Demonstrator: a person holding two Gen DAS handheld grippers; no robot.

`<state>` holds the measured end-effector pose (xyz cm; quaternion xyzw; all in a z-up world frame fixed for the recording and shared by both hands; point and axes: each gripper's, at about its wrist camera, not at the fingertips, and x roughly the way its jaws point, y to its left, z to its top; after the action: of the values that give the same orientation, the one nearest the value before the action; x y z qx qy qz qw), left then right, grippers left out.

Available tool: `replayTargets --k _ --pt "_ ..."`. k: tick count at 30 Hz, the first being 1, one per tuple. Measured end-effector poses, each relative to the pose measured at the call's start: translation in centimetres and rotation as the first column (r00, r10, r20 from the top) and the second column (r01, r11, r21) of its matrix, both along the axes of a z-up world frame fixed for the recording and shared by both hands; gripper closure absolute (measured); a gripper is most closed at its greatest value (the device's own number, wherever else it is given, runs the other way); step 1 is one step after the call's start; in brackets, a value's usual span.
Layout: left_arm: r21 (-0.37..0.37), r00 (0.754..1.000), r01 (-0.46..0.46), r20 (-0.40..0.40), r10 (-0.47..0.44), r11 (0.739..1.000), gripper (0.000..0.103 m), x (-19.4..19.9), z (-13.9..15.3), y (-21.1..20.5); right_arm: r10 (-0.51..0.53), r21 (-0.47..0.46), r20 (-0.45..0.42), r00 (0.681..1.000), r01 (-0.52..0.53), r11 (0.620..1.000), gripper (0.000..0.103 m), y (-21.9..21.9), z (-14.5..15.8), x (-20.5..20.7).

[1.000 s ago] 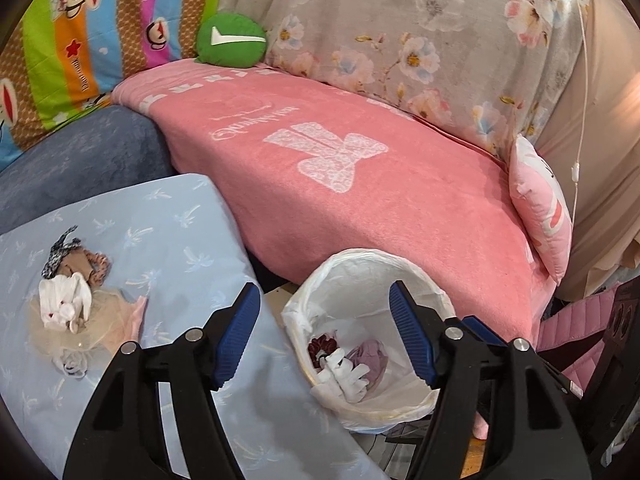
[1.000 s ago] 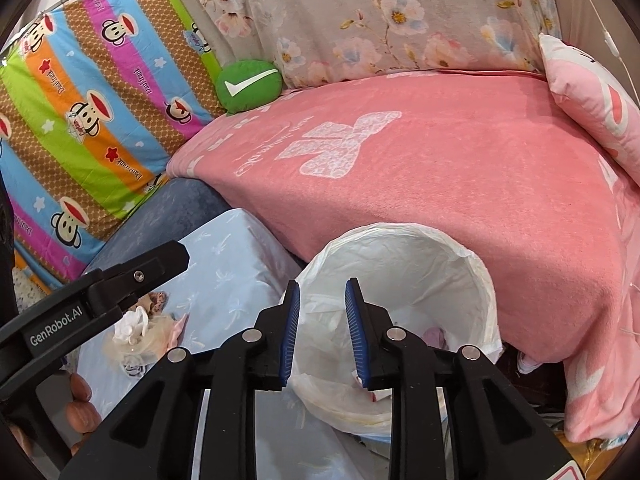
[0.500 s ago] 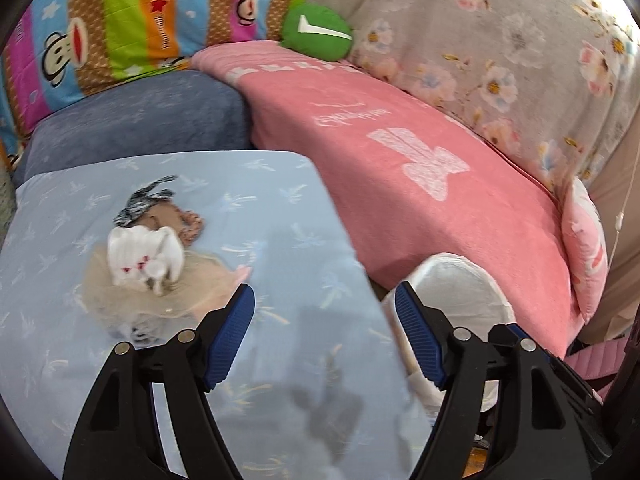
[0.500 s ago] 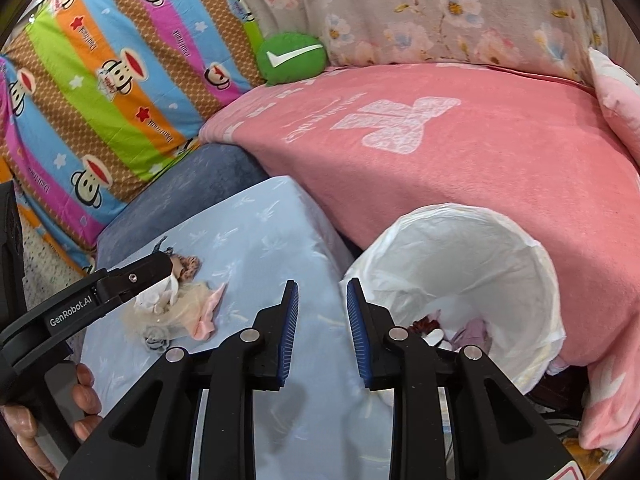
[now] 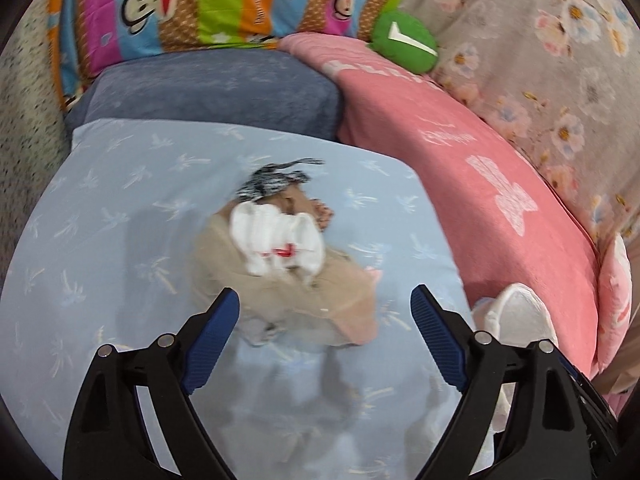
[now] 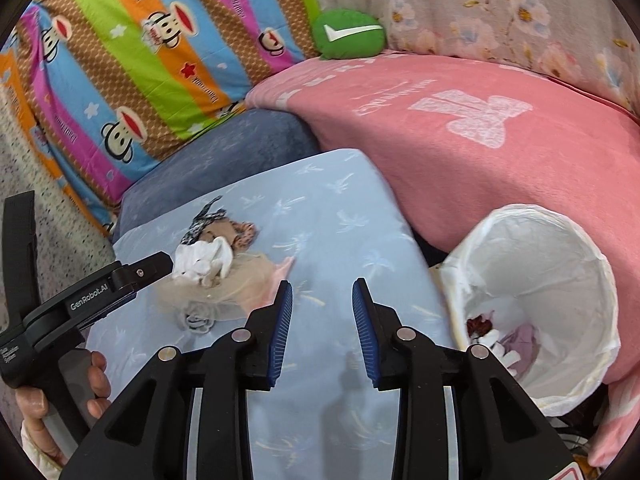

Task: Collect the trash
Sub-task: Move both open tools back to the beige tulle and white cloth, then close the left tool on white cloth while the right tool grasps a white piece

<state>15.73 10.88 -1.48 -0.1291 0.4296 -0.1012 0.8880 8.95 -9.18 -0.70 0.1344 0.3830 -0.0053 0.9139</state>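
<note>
A heap of small trash lies on the light blue cloth [image 5: 120,240]: a white crumpled piece [image 5: 276,240] with red marks, beige netting [image 5: 304,296], a black-and-white scrap [image 5: 272,182] and a brown bit. My left gripper [image 5: 324,312] hovers just short of the heap, its jaws opening wide, nothing between them. In the right wrist view the same heap [image 6: 212,276] sits left of my right gripper [image 6: 322,312], whose jaws are opening over bare cloth with nothing in them. The white-lined bin [image 6: 536,280] stands at the right with scraps inside.
A pink blanket [image 6: 480,152] covers the sofa behind the bin. A blue cushion [image 5: 216,88], a striped monkey-print pillow [image 5: 192,4] and a green round cushion [image 5: 404,42] lie further back. A person's hand [image 6: 36,408] holds the left gripper's handle.
Both views swung left from the bin to the blue cloth. The left gripper came up to the trash heap and its jaws spread wider. The right jaws parted a little.
</note>
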Motion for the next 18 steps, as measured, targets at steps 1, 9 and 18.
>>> replayTargets --k 1,9,18 --pt "-0.006 1.0 -0.015 -0.011 0.015 1.0 0.019 0.3 -0.3 0.9 0.014 0.001 -0.004 1.0 -0.014 1.0 0.071 0.7 -0.1 0.5" --pt "-0.035 0.993 -0.089 -0.076 0.086 0.995 0.019 2.3 -2.4 5.3 0.099 0.019 -0.028 0.995 -0.099 0.995 0.071 5.5 -1.4 4.6" --pt "-0.164 0.982 -0.105 -0.17 0.076 0.981 0.025 5.1 -5.1 7.8 0.157 0.075 -0.08 0.984 -0.151 0.986 0.071 9.3 -4.1 9.8"
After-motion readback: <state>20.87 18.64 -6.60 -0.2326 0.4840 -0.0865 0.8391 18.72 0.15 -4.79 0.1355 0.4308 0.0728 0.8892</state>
